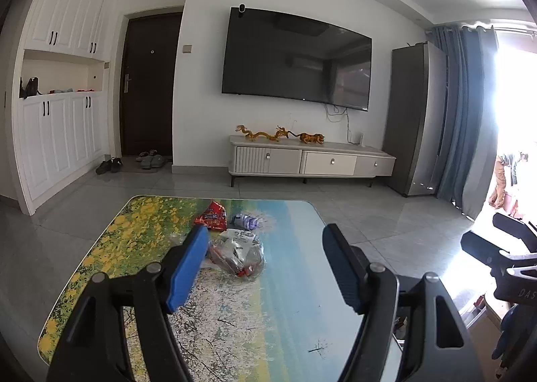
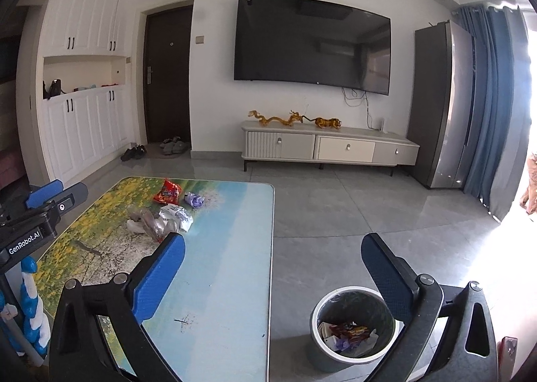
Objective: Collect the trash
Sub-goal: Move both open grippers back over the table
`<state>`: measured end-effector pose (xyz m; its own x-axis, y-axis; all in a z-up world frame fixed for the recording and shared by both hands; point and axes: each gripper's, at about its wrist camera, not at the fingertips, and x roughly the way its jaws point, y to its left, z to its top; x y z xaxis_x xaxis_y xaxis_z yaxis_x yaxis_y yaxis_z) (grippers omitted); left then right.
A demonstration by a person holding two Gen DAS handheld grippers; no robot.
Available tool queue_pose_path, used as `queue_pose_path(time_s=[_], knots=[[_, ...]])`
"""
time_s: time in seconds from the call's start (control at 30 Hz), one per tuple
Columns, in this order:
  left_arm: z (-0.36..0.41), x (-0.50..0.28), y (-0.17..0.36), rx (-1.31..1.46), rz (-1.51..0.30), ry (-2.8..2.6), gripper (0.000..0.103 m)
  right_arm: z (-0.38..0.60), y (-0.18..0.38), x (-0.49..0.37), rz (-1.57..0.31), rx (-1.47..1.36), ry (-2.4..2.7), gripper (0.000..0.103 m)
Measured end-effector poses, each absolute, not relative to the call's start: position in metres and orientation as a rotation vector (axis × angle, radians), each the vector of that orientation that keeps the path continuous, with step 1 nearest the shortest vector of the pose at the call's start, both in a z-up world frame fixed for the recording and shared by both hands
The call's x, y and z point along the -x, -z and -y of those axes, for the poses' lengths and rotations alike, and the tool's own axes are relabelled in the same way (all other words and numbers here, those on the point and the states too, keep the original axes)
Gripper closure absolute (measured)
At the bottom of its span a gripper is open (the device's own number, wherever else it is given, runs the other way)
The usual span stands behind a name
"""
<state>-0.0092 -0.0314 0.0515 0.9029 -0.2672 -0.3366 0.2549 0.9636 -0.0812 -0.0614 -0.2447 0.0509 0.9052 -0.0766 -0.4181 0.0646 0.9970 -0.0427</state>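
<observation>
Both tongs, left tongs [image 1: 265, 244] and right tongs [image 2: 273, 256], are apart and empty; reach forward and pinch the clear bag [image 1: 236, 256] in its middle.

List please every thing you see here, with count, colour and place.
table: 1, landscape print, foreground
wrappers: red, purple, white, clear; table's far end
bin: 1, grey, on the floor right of the table, trash inside
TV: 1, black, wall
TV cabinet: 1, white-grey, below TV
figurines: orange, on cabinet
shoes: several, by the door
left tool: open, empty
right tool: open, empty
</observation>
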Motion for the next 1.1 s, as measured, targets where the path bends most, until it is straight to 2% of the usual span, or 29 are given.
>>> queue_pose_path(time_s=[0.3,1.1], knots=[[0.005,0.01,-0.054,0.093,-0.356,0.242,0.034,0.241,-0.061,0.073,-0.381,0.01,0.045,0.0],[-0.039,-0.038,-0.017,0.112,-0.437,0.156,0.034,0.239,-0.026,0.028,-0.498,-0.017,-0.023,0.0]])
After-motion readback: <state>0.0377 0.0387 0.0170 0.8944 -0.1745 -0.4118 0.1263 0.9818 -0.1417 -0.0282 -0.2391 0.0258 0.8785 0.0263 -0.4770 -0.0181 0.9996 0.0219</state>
